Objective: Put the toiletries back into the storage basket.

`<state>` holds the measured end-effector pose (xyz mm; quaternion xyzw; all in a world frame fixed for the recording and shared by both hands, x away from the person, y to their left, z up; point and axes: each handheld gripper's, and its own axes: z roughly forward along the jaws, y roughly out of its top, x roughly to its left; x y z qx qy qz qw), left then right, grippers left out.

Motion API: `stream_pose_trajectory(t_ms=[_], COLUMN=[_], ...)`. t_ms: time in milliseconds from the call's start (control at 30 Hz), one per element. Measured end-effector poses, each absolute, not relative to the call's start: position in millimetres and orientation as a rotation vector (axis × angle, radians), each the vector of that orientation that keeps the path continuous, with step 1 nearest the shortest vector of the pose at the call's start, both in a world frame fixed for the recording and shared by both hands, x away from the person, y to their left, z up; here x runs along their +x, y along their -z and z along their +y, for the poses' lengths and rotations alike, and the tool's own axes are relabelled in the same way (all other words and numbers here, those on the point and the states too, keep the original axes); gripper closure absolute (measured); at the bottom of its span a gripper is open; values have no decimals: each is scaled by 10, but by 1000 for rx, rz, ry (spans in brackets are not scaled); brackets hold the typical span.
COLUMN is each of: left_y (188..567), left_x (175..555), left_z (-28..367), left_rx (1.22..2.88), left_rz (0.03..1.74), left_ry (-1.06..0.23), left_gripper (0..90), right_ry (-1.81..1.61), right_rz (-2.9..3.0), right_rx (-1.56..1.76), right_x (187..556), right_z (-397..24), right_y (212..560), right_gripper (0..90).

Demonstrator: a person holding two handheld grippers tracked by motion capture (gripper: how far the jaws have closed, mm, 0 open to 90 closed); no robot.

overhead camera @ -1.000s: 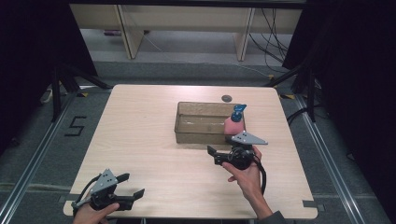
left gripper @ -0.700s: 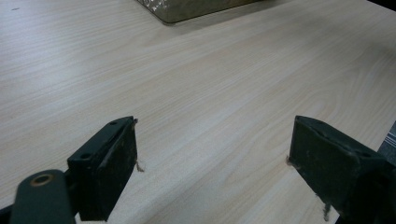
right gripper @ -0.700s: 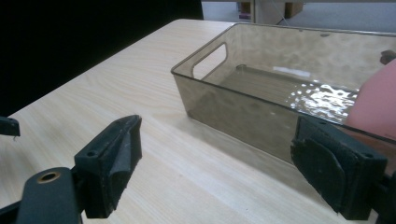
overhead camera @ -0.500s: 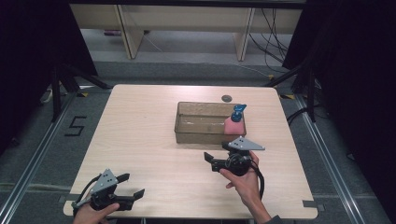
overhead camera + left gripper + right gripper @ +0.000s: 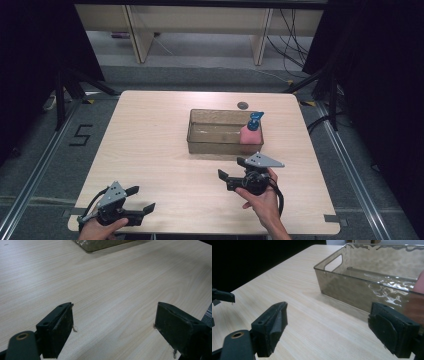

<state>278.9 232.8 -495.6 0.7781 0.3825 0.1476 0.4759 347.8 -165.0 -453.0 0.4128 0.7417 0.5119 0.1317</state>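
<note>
My right gripper point(image 5: 229, 170) is wide open w/ nothing in it, low over the table point(image 5: 150, 140). Smoky clear bin point(image 5: 202, 135) sits at 12 o'clock, pink bottle point(image 5: 250, 133) in its 3 o'clock end. Left gripper point(image 5: 142, 198), near edge at 7 o'clock, also spread wide, holding nothing.

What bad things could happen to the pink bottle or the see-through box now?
The pink bottle with the blue pump top stands upright at the right end of the clear brownish plastic bin; a bump might tip it. The open right gripper sits close to the bin's front wall and could shove it across the wooden table.
</note>
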Motion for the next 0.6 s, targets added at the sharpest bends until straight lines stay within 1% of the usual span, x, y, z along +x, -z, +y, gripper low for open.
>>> stream_pose_trajectory(t_ms=[600], left_y=[4954], left_x=[2787], left_z=[2326], left_rx=[1904], left_rz=[933], left_ry=[-362], left_gripper=[147], right_ry=[-1514], right_rz=[2197], right_rx=[1161], right_x=[3341], right_z=[-1685], right_y=[4595], right_gripper=[156])
